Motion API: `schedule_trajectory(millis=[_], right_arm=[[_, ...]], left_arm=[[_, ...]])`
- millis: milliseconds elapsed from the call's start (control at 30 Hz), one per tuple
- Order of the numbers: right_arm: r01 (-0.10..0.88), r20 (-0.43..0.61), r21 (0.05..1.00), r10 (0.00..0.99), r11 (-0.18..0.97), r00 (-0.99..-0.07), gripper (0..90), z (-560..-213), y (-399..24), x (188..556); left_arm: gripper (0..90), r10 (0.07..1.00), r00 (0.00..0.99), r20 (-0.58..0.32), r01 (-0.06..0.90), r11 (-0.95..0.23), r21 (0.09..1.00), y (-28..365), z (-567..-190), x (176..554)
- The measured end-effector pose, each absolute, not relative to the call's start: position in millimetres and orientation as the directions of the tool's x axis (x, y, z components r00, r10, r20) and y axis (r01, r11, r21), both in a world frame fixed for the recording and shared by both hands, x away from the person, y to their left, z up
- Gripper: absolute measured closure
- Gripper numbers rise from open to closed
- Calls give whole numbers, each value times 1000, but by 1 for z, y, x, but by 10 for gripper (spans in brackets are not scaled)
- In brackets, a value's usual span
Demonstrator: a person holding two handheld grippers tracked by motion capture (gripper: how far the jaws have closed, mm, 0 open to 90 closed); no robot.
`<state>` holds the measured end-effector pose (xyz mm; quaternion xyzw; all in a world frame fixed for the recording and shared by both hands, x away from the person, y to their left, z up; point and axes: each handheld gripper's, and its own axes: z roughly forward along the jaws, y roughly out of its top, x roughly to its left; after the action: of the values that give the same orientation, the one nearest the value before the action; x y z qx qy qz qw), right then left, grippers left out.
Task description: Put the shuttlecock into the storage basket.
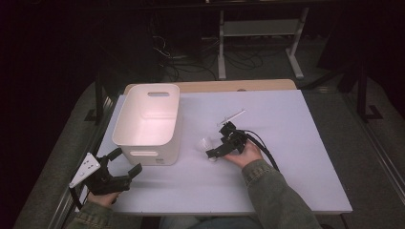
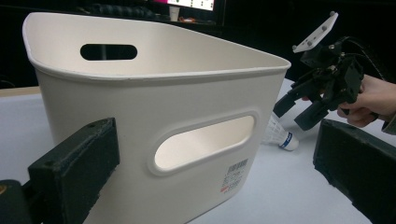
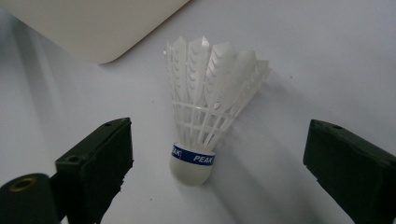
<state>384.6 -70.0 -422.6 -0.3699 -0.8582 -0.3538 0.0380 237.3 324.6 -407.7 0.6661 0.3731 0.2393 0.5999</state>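
**Closing squarely on the shuttlecock's cork**

High view: nearest the camera, at the lower left of the frame, the left tongs rest low over the worktop, spread wide and holding nothing, just in front of the white bin. Right of centre, the right tongs point down and left at the shuttlecock, a small pale shape lying on the worktop just right of the bin. A thin white stick lies above them, apart.

Left gripper view: the two black jaws frame the bin's near wall with nothing between them. At the right of the frame the shuttlecock lies on the worktop beside the bin, the right tongs hanging just over it.

Right gripper view: the shuttlecock lies in the centre, cork base toward the camera, feathers fanning to the upper right. The jaws stand wide either side, well clear of it, gripping nothing. To grasp well, I judge the tongs should move forward until the pads flank the cork and blue band, then close gently; pinching the feathers would likely crush them or let it slip.
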Motion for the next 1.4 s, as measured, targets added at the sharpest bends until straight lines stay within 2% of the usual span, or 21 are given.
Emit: schedule_trajectory(millis=[533,833,967,1133,1200,1300,1400], right_arm=[[682,350,522,601,512,-719,209,-429,-65,384],[690,364,503,596,521,-716,307,-431,-62,383],[694,348,498,613,520,-710,397,-431,-61,383],[690,357,486,599,535,-716,455,-432,-59,382],[695,353,483,608,533,-712,544,-432,-58,381],[702,357,484,614,523,-704,607,-432,-57,380],[701,353,472,614,534,-706,632,-432,-55,378]], left_arm=[[0,784,607,-130,210,0,978,324,-408,237],[0,787,602,-133,214,1,977,325,-408,237],[0,785,603,-139,214,8,977,325,-408,237],[0,785,604,-138,215,6,977,325,-408,237],[0,785,604,-136,214,5,977,325,-408,237],[0,782,609,-131,212,-1,977,324,-408,237],[0,782,608,-133,213,0,977,324,-408,237]])
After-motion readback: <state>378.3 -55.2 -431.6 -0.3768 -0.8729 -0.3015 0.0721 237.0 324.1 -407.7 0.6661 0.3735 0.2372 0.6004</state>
